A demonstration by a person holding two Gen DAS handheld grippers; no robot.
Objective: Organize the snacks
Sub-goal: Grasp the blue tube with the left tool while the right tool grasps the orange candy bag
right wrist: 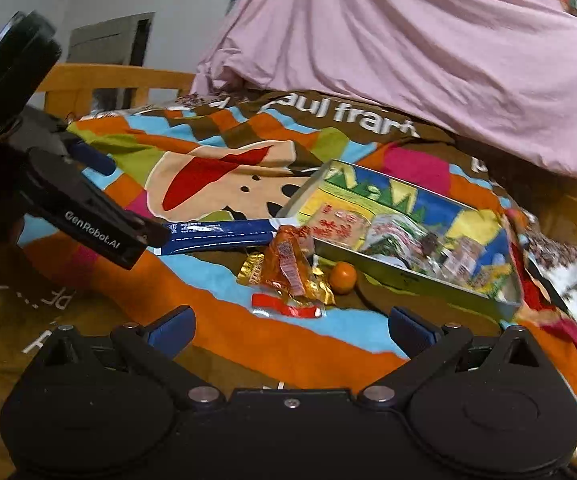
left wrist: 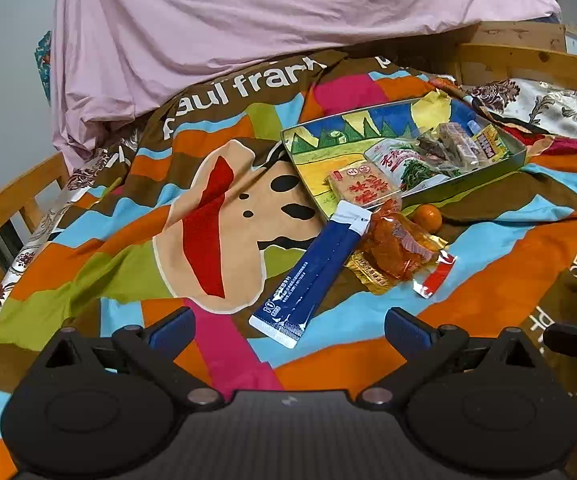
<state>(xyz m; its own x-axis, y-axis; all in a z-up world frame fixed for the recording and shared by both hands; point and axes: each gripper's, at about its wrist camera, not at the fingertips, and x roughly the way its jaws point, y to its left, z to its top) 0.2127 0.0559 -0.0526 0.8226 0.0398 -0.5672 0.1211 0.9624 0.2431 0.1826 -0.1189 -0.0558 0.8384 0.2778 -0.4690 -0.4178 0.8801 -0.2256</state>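
Left wrist view: the left gripper (left wrist: 288, 326) hovers over a multicoloured quilt (left wrist: 100, 264) printed in white with "paul frank", its blue-padded fingers (left wrist: 170, 330) spread wide apart and holding nothing. Just beyond them lies a long blue sachet (left wrist: 312, 268) with small white print too fine to read, its far white end resting against the near left corner of a shallow tin tray (left wrist: 288, 136) whose floor carries a painted landscape. Inside the tray sit a tan packet (left wrist: 362, 186) with red Chinese characters, a white-and-green packet (left wrist: 404, 160) also lettered in red, and several small wrapped bars (left wrist: 458, 142) at the far right end. Outside the tray, near its front wall, lie an orange wrapped snack (left wrist: 396, 246) on a gold wrapper (left wrist: 368, 276), a red-and-silver wrapper (left wrist: 436, 276) to the right, and a small mandarin (left wrist: 427, 218). A pink sheet (left wrist: 248, 20) is heaped at the far side.

Right wrist view: the right gripper (right wrist: 290, 330) likewise has its fingers (right wrist: 172, 330) wide apart and empty, near the red-and-silver wrapper (right wrist: 288, 308). At left, the left gripper's (right wrist: 136, 184) body reads "GenRobot.AI", its tip over the near end of the blue sachet (right wrist: 224, 234).
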